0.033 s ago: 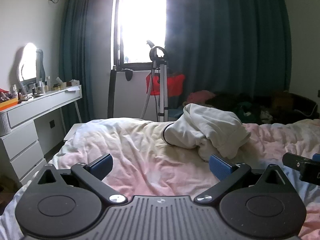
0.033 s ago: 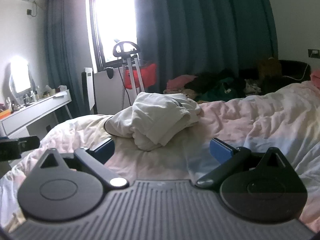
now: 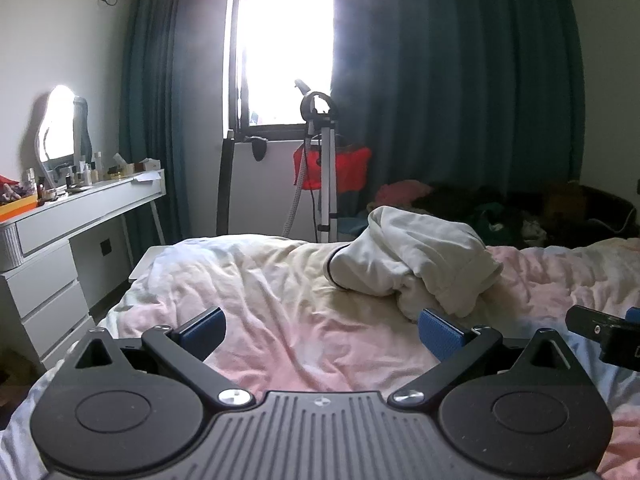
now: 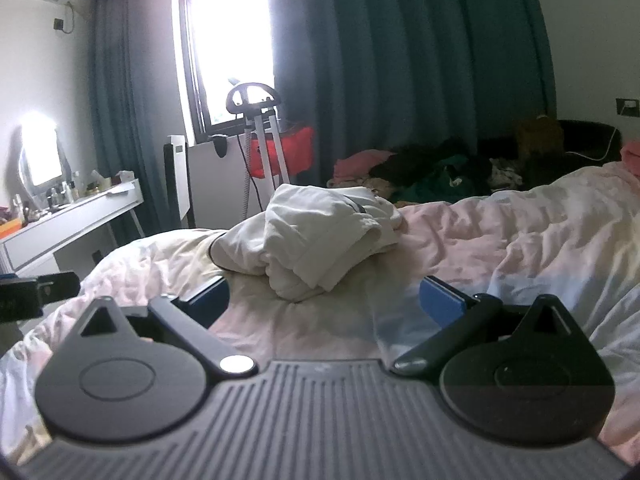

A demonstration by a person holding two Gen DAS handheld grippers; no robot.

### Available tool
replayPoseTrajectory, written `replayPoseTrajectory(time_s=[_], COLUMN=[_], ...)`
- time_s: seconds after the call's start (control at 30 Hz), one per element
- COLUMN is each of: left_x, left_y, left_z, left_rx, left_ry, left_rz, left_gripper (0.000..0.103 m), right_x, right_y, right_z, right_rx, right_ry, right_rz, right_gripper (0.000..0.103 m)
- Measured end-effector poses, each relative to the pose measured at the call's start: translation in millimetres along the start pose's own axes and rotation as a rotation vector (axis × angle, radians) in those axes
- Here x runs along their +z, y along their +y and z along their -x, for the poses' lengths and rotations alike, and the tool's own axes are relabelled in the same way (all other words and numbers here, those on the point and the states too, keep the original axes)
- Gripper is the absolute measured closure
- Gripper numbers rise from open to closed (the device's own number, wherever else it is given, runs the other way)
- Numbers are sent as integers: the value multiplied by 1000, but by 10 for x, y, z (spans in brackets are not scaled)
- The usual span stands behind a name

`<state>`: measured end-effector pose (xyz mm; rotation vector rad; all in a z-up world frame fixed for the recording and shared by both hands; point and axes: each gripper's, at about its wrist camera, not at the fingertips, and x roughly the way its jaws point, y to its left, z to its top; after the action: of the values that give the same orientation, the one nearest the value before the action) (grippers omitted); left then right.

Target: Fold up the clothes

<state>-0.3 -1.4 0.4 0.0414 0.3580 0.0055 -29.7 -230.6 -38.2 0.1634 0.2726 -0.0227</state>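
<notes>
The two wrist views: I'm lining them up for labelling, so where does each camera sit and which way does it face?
Left wrist: on the left gripper, low over the bed, facing the window; its open fingers show, and the right gripper's tip at the right edge.
Right wrist: on the right gripper, facing likewise; open fingers show, the left gripper's tip at the left edge.
Shared: the crumpled white garment, the steamer stand, the curtains, the dressing table.

Right gripper (image 4: 324,300): blue-padded fingers (image 4: 440,300) spread wide, empty, above the rumpled pink-and-cream bed quilt (image 4: 500,248). Crumpled white cotton garment (image 4: 316,240): heaped just ahead, between the fingers' lines, untouched.
</notes>
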Motion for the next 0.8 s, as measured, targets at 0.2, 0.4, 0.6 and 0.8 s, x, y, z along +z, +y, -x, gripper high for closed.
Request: replayPoseTrajectory(time_s=[0.2, 0.4, 0.6, 0.8], left_x=[-8, 7, -19, -56], left_y=[19, 24, 29, -10], left_z=[31, 127, 109, 117], left_rx=[-4, -10, -12, -13], left_ry=[8, -5, -15, -23], left_rz=[-2, -1, -2, -14], left_gripper=[0, 0, 0, 0], right_x=[1, -21, -18, -5], right_y=[36, 54, 48, 38], right_z=[-26, 56, 50, 51], right_rx=[0, -3, -5, -1], right_ry=[-4, -27, -15, -18], right_rz=[13, 24, 26, 25], right_gripper=[0, 0, 0, 0])
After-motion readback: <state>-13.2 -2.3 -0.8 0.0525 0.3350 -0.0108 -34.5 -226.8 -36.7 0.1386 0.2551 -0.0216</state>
